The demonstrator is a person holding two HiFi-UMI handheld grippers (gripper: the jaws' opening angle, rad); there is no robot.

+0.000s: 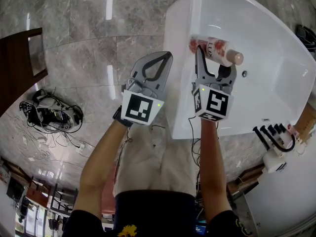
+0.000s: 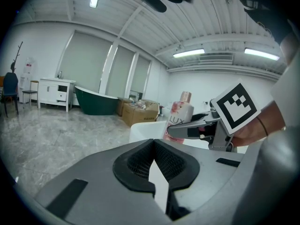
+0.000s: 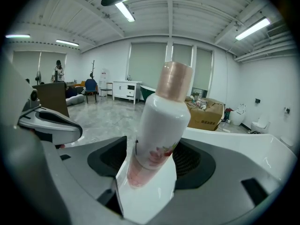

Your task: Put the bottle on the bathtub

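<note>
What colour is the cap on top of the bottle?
Shiny pinkish-gold cap, on a mostly white bottle. The right gripper view shows it best.

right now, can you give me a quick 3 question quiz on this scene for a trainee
1. True or false: the left gripper holds the bottle.
2. What stands between the jaws of the right gripper? A: nothing. B: the bottle. C: a cable.
3. Fill in: the bottle stands upright on the ____ of the bathtub.

Key
1. False: its jaws are together and empty.
2. B.
3. Rim.
</note>
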